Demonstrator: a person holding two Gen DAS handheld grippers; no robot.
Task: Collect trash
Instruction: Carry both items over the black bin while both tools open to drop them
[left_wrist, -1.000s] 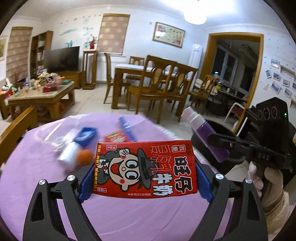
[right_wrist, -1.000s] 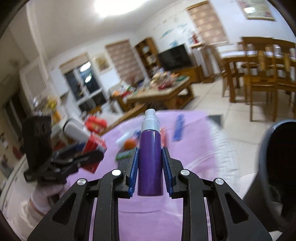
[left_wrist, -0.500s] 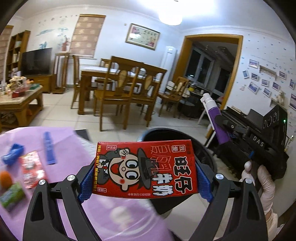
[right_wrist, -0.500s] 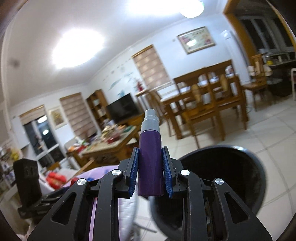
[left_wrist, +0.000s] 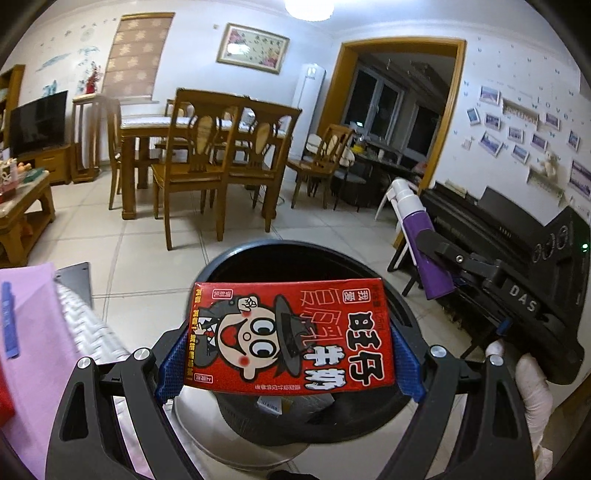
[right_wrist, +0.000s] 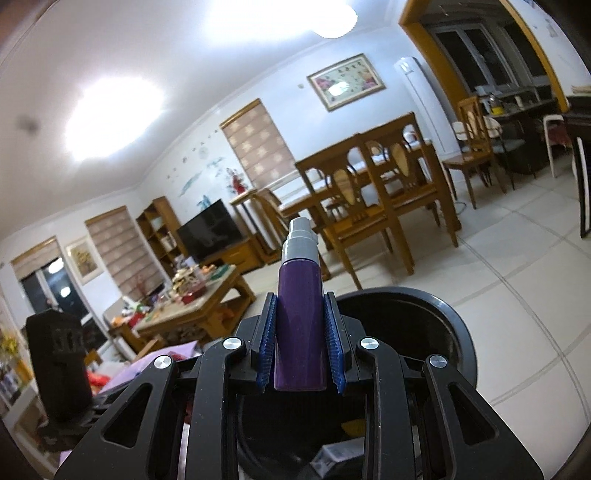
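Note:
My left gripper (left_wrist: 288, 350) is shut on a red milk carton (left_wrist: 290, 338) with a cartoon face and holds it right above the open black trash bin (left_wrist: 258, 254). My right gripper (right_wrist: 301, 354) is shut on a purple spray bottle (right_wrist: 300, 317) with a grey cap, over the near rim of the same bin (right_wrist: 443, 314). The right gripper and the bottle (left_wrist: 424, 247) also show at the right of the left wrist view, beside the bin. Some trash (right_wrist: 332, 454) lies inside the bin.
The purple-clothed table (left_wrist: 33, 354) is at the left with a blue wrapper (left_wrist: 9, 321) on it. Wooden dining chairs (left_wrist: 207, 158) and a dining table stand beyond the bin across a tiled floor. A black piano (left_wrist: 491, 229) is at the right. A coffee table (right_wrist: 192, 306) stands far left.
Both grippers have swung from over the purple table to the trash bin, carrying the carton and the bottle. The bin now sits directly under the carton.

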